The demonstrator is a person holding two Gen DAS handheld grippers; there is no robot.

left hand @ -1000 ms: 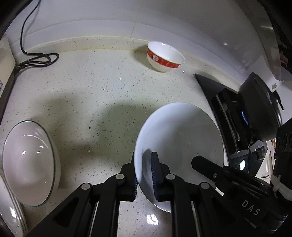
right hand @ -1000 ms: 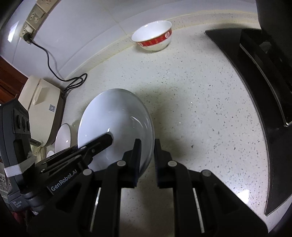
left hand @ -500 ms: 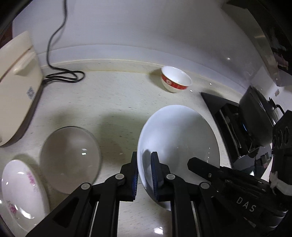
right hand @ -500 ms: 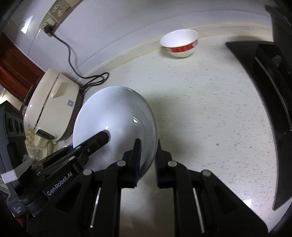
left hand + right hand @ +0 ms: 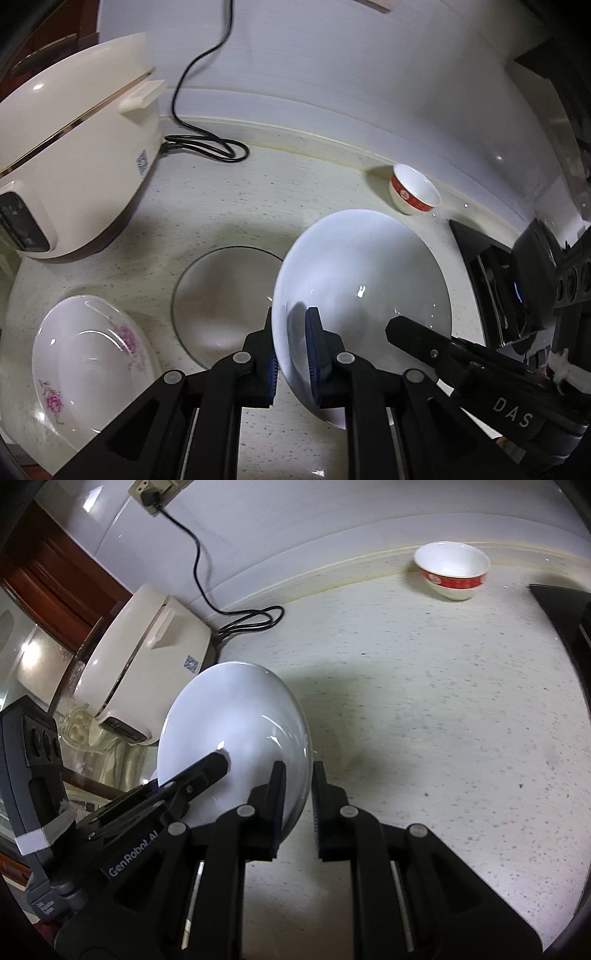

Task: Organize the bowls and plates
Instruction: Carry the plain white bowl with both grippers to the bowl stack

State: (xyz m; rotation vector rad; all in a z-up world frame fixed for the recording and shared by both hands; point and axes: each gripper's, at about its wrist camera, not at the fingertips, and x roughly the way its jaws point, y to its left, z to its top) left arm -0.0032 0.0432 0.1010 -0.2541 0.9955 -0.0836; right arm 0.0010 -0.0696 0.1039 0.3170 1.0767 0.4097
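Since 1 second ago both grippers and the white plate [image 5: 362, 280] have travelled left along the table [image 5: 258, 192]: the rice cooker [image 5: 70, 147], only an edge before, now fills the left side of the left wrist view, the flowered plate [image 5: 88, 358] and the clear glass plate [image 5: 221, 295] have come fully into sight, and the red-banded bowl [image 5: 413, 194] looks smaller and farther off at the back wall. Grip is unchanged. The left gripper [image 5: 290, 354] points steeply down with its jaws clamped tight on the white plate's left rim, 1 pad inside and 1 outside. The right gripper [image 5: 297, 797] also points down, its jaws pinched on the opposite rim, so the plate hangs tilted between the 2 tools, lifted off the table. In the left wrist view the plate's left edge overlaps the glass plate's right side. The stove [image 5: 495, 295] sits at the far right.
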